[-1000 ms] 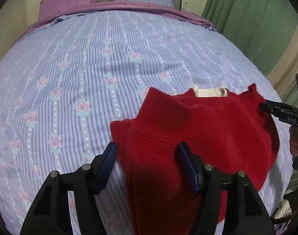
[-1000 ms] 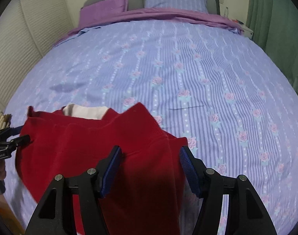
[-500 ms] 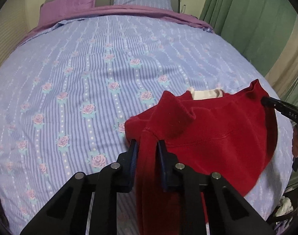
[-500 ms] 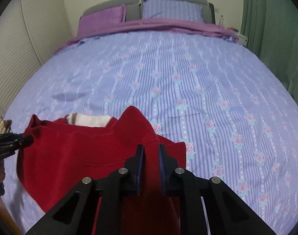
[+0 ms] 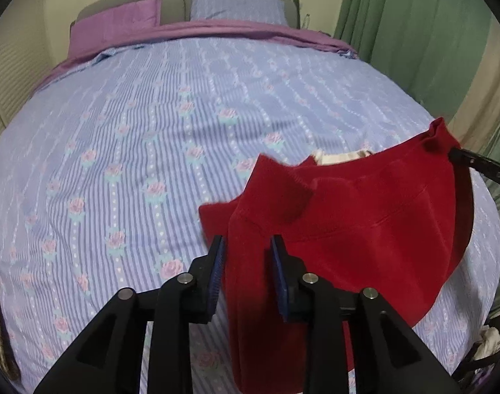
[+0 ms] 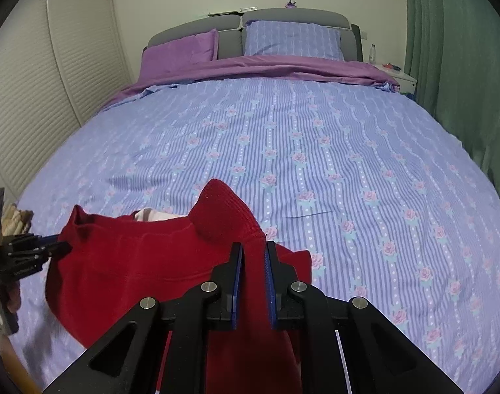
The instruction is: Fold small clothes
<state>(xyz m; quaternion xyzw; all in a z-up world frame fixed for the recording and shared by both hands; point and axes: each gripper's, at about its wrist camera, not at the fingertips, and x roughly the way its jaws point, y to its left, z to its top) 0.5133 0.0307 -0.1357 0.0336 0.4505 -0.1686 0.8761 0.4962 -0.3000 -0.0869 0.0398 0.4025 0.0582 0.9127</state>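
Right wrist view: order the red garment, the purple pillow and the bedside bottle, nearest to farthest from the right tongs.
1. Red garment: pinched between the right tongs, bottom centre.
2. Purple pillow: head of the bed, upper left.
3. Bottle: on the nightstand, upper right. It sits about as far back as the pillow, so 2 and 3 are too close to call.

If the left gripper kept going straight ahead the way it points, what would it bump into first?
The left gripper already has the red garment between its fingers, so that cloth comes first. Beyond it lies the striped flowery bedspread. Depth is hard to judge through the fisheye view.
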